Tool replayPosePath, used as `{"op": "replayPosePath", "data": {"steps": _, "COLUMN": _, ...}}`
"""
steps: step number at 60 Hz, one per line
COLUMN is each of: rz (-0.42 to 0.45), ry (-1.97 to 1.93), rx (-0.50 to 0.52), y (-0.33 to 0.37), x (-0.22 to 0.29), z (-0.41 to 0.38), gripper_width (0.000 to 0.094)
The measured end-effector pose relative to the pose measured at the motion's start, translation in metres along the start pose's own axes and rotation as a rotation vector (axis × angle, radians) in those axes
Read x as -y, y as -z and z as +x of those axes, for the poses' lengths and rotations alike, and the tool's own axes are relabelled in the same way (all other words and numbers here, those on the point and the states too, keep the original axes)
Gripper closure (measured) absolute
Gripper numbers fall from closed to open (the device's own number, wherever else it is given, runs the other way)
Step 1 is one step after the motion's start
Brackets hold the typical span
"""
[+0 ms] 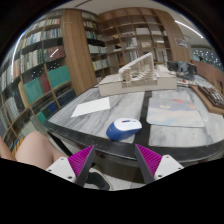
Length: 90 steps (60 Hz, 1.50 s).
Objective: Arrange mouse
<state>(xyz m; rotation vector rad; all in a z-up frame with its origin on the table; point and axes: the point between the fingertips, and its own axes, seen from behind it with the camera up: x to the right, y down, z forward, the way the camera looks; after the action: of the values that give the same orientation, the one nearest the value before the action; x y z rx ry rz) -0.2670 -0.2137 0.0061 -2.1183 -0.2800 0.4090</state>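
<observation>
blue-and-white oval computer mouse [124, 128] sits on the grey marbled table [170, 140], just ahead of the gripper [115, 160] and roughly centred between its fingers, not touching them. magenta pads [81, 159] spread wide, nothing held. white paper sheet [92, 106] beyond the mouse; light wooden model structure [137, 76] further back. bookshelves [45, 70] behind.
</observation>
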Motion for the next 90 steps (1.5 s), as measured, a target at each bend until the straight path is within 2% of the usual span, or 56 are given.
{"op": "replayPosePath", "data": {"steps": 4, "rz": -0.003, "ry": 0.005, "rx": 0.005, "y": -0.019, "x": 0.003, "z": -0.006, "gripper_width": 0.0106}}
{"op": "replayPosePath", "data": {"steps": 11, "rz": -0.007, "ry": 0.019, "rx": -0.055, "y": -0.047, "x": 0.012, "z": 0.007, "gripper_width": 0.0122}}
{"op": "replayPosePath", "data": {"steps": 12, "rz": -0.01, "ry": 0.019, "rx": -0.065, "y": -0.05, "x": 0.013, "z": 0.01, "gripper_width": 0.012}}
{"op": "replayPosePath", "data": {"steps": 13, "rz": -0.012, "ry": 0.019, "rx": -0.082, "y": -0.052, "x": 0.015, "z": 0.014, "gripper_width": 0.0077}}
{"op": "replayPosePath", "data": {"steps": 14, "rz": -0.005, "ry": 0.019, "rx": -0.092, "y": -0.055, "x": 0.018, "z": 0.017, "gripper_width": 0.0125}}
{"op": "replayPosePath", "data": {"steps": 16, "rz": -0.003, "ry": 0.013, "rx": -0.101, "y": -0.06, "x": 0.023, "z": 0.02, "gripper_width": 0.0122}}
{"op": "replayPosePath", "data": {"steps": 31, "rz": -0.027, "ry": 0.016, "rx": -0.122, "y": -0.105, "x": 0.048, "z": 0.017, "gripper_width": 0.0112}}
{"op": "replayPosePath", "data": {"steps": 39, "rz": 0.003, "ry": 0.11, "rx": -0.169, "y": -0.13, "x": 0.056, "z": 0.007, "gripper_width": 0.012}}
{"op": "replayPosePath", "data": {"steps": 41, "rz": 0.027, "ry": 0.122, "rx": -0.166, "y": -0.137, "x": 0.061, "z": 0.003, "gripper_width": 0.0154}}
{"op": "replayPosePath", "data": {"steps": 42, "rz": 0.032, "ry": 0.115, "rx": -0.16, "y": -0.138, "x": 0.06, "z": 0.0, "gripper_width": 0.012}}
{"op": "replayPosePath", "data": {"steps": 43, "rz": 0.043, "ry": 0.109, "rx": -0.155, "y": -0.14, "x": 0.061, "z": -0.002, "gripper_width": 0.0209}}
{"op": "replayPosePath", "data": {"steps": 46, "rz": 0.067, "ry": 0.108, "rx": -0.157, "y": -0.144, "x": 0.064, "z": -0.003, "gripper_width": 0.0398}}
{"op": "replayPosePath", "data": {"steps": 49, "rz": 0.08, "ry": 0.114, "rx": -0.177, "y": -0.146, "x": 0.065, "z": -0.003, "gripper_width": 0.0425}}
{"op": "replayPosePath", "data": {"steps": 50, "rz": 0.076, "ry": 0.122, "rx": -0.177, "y": -0.146, "x": 0.064, "z": -0.003, "gripper_width": 0.038}}
{"op": "replayPosePath", "data": {"steps": 51, "rz": 0.071, "ry": 0.129, "rx": -0.175, "y": -0.146, "x": 0.065, "z": -0.004, "gripper_width": 0.0459}}
{"op": "replayPosePath", "data": {"steps": 52, "rz": 0.062, "ry": 0.134, "rx": -0.173, "y": -0.146, "x": 0.064, "z": -0.004, "gripper_width": 0.0481}}
{"op": "replayPosePath", "data": {"steps": 55, "rz": 0.033, "ry": 0.119, "rx": -0.146, "y": -0.146, "x": 0.065, "z": -0.008, "gripper_width": 0.0519}}
{"op": "replayPosePath", "data": {"steps": 58, "rz": 0.032, "ry": 0.062, "rx": -0.072, "y": -0.142, "x": 0.073, "z": -0.019, "gripper_width": 0.0537}}
{"op": "replayPosePath", "data": {"steps": 61, "rz": 0.098, "ry": 0.069, "rx": -0.073, "y": -0.128, "x": 0.107, "z": -0.01, "gripper_width": 0.0543}}
{"op": "replayPosePath", "data": {"steps": 66, "rz": 0.245, "ry": 0.117, "rx": -0.204, "y": -0.096, "x": 0.183, "z": 0.052, "gripper_width": 0.0545}}
{"op": "replayPosePath", "data": {"steps": 71, "rz": 0.314, "ry": 0.031, "rx": -0.301, "y": -0.068, "x": 0.22, "z": 0.118, "gripper_width": 0.0546}}
{"op": "replayPosePath", "data": {"steps": 75, "rz": 0.292, "ry": -0.026, "rx": -0.391, "y": -0.067, "x": 0.216, "z": 0.182, "gripper_width": 0.0548}}
{"op": "replayPosePath", "data": {"steps": 80, "rz": 0.202, "ry": -0.065, "rx": -0.475, "y": -0.082, "x": 0.172, "z": 0.245, "gripper_width": 0.0548}}
{"op": "replayPosePath", "data": {"steps": 90, "rz": 0.082, "ry": -0.098, "rx": -0.464, "y": -0.109, "x": 0.129, "z": 0.281, "gripper_width": 0.0548}}
